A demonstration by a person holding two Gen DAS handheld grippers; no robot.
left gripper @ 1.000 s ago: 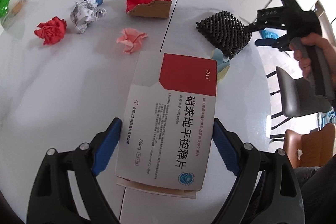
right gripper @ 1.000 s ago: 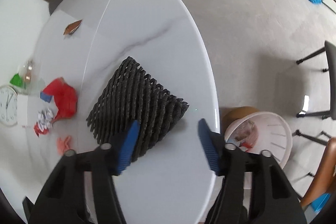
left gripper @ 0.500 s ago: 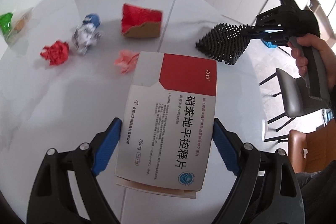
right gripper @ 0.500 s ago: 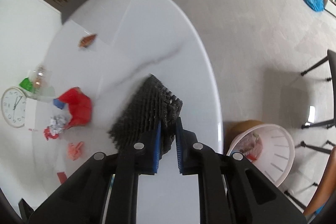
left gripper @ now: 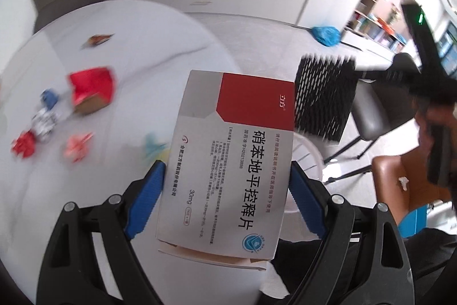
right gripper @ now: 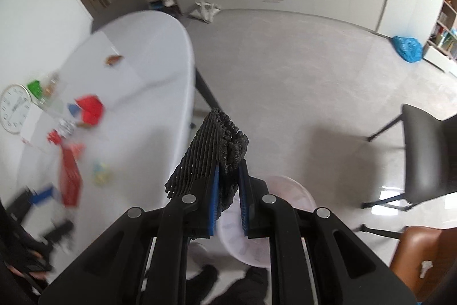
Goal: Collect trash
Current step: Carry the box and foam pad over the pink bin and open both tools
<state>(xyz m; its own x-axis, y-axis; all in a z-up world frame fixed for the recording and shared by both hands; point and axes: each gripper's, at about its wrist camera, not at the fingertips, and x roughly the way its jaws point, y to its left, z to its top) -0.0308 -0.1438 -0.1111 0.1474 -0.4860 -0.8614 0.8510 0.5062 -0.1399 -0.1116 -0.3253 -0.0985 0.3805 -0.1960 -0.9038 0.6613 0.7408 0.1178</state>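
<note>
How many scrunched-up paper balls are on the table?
3 that I can tell: a red ball at the left edge, a silvery ball just above it, and a pink ball to their right. The picture is blurry, and the box may hide more.

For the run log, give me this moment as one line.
left tool: shut on medicine box | right tool: shut on black foam mesh | white bin: below | table: scraps remain
</note>
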